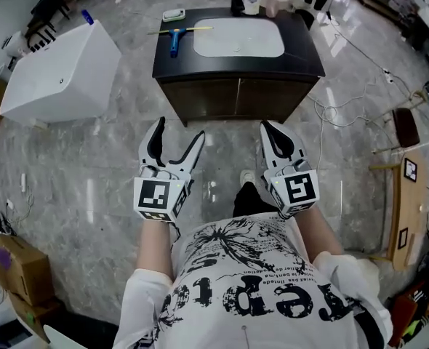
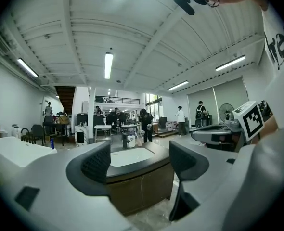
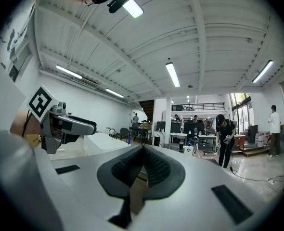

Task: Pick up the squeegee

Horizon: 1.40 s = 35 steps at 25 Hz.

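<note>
So: approach step, nothing grabbed yet. My L tongs (image 1: pixel 178 134) released, jaws wide, empty; R tongs (image 1: pixel 267 127) clenched, empty. Squeegee (image 1: pixel 174 43) well ahead of L tongs, on vanity top (image 1: pixel 302 58), beside basin (image 1: pixel 238 38). Next: reach fwd, L jaws astride blue handle, then clamp.

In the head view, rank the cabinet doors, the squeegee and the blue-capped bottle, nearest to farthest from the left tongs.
1. Cabinet doors, just ahead of the left tongs.
2. Squeegee, left side of the counter.
3. Bottle, back edge, right.
</note>
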{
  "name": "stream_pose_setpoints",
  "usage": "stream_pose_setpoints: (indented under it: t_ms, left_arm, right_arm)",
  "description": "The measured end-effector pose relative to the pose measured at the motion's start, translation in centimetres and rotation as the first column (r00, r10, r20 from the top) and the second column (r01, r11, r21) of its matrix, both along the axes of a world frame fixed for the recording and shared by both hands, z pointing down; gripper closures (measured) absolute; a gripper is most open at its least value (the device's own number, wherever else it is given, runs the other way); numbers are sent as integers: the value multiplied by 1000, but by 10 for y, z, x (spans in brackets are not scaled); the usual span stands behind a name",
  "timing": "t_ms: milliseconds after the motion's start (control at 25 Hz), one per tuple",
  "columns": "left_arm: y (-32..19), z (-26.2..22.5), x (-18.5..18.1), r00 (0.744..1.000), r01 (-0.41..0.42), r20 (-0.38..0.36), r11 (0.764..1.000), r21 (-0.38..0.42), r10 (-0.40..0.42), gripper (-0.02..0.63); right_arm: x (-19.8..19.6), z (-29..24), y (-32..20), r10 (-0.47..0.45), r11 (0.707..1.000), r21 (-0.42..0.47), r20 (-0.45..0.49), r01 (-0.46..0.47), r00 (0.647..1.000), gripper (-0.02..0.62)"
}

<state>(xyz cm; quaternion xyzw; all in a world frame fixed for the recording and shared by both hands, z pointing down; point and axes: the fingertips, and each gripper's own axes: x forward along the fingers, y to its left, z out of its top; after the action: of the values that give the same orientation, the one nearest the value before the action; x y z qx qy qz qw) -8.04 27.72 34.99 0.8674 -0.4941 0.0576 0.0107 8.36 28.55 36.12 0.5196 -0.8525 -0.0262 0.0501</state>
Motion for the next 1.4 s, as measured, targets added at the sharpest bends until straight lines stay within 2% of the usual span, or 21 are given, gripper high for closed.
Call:
stream_pose_setpoints:
  t_ms: [200,360,480,640,1000,1240,1400]
  left_arm:
    - [-110,-4,41,998,58,26,998,-2,-58,241]
    - [-178,1,69,996,91,-16,996,-22,-91,241]
    - [-214,10,79,993,117,-14,992,-42,-118,241]
    - [-260,29,80,989,140,50,987,-73,-137,241]
    - [-383,62,40,986,162,55,973,-163,-155,241]
    - [-482,80,-2,989,140,73,964,-224,-127,241]
    - [-536,106,-30,990,133,82,948,-289,-114,241]
  right_arm:
    - [44,-8,-113,-50,999,17,-16,50,999,580]
    - [71,-8,-189,-87,996,5,-18,87,996,580]
    - [77,-2,-232,-117,993,-23,-15,117,993,580]
    - [70,9,-274,-169,985,-45,-17,168,985,580]
    - [47,24,-394,-120,991,-65,-48,117,992,580]
    - [5,26,-484,-95,992,-89,-56,89,994,580]
    - [-23,32,-531,-78,992,-107,-77,70,994,580]
